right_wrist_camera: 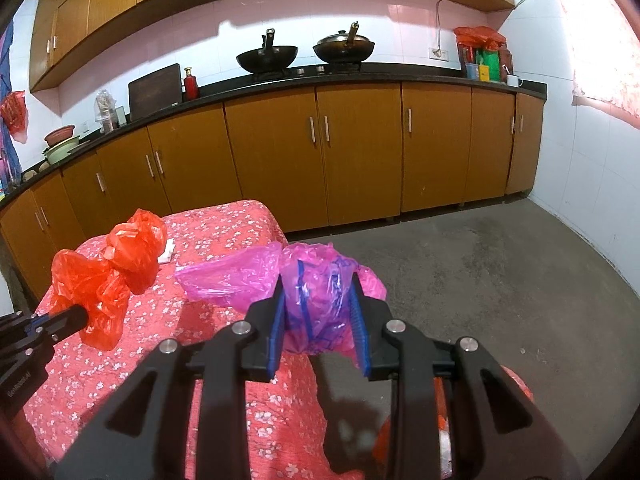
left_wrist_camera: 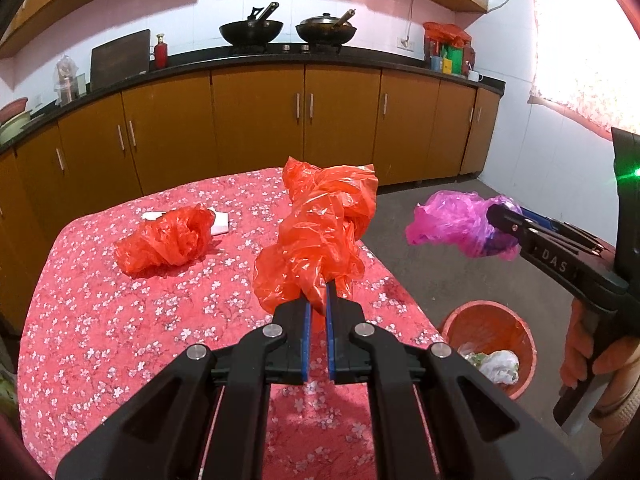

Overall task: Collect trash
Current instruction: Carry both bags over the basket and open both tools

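Your left gripper [left_wrist_camera: 319, 294] has its blue-padded jaws pressed nearly together on a thin fold of the crinkled, glossy orange-red plastic bag [left_wrist_camera: 320, 232], which billows up at 12 o'clock from the tips, lifted clear of the table. Your right gripper [right_wrist_camera: 318, 312] clamps the magenta plastic bag [right_wrist_camera: 304, 284]; the translucent film bulges between the ribbed blue pads, with a loose flap trailing toward 10 o'clock. In the left wrist view that gripper sits at 3 o'clock, past the table's edge and above the round red waste bin [left_wrist_camera: 490, 320], which stands on the grey concrete floor at 4 o'clock and holds pale crumpled scraps. A second rumpled red bag [left_wrist_camera: 168, 240] lies on the pink floral tablecloth [left_wrist_camera: 120, 340] at 10 o'clock, overlapping a flat white paper [left_wrist_camera: 221, 224]. Beyond, brown wooden cabinets [left_wrist_camera: 256, 120] carry a dark counter with two black woks [left_wrist_camera: 251, 32].
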The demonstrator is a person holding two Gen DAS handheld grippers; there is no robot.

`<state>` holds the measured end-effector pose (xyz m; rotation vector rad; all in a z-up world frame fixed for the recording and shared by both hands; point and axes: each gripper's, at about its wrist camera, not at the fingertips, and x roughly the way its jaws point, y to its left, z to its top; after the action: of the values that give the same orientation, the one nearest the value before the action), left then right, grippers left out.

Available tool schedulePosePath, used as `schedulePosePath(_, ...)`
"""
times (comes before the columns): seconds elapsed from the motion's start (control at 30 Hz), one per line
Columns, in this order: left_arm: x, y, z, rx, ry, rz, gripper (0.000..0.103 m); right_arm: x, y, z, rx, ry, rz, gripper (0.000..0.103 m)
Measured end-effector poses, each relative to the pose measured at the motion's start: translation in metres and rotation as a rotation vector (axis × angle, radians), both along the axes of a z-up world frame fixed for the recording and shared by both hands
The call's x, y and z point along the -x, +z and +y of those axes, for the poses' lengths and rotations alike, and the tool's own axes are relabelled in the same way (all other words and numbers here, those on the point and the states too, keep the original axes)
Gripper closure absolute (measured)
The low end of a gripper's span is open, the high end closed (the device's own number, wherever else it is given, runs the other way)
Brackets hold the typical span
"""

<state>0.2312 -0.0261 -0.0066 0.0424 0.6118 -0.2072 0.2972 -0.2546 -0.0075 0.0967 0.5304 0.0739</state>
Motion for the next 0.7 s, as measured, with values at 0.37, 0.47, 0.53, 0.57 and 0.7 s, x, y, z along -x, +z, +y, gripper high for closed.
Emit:
schedulePosePath(0.37,-0.001,-0.002,-0.013,0.004,-0.037,0.017,0.097,0.000,-0.002,-0.011,0.002,-0.031,0.003,0.074)
schedulePosePath(0.47,0.001,-0.004,-0.025,0.017,-0.062,0.024,0.097,0.001,-0.004,-0.021,0.007,-0.058,0.003,0.074)
schedulePosePath(0.53,0.002,-0.005,-0.036,0.023,-0.086,0.026,0.097,0.002,-0.007,-0.031,0.012,-0.082,0.006,0.074)
schedulePosePath(0.57,0.003,-0.005,-0.043,0.026,-0.096,0.027,0.097,0.003,-0.009,-0.037,0.013,-0.096,0.009,0.074)
schedulePosePath(0.7,0.002,-0.011,-0.068,0.050,-0.139,0.047,0.097,0.008,-0.018,-0.069,0.018,-0.163,0.018,0.074)
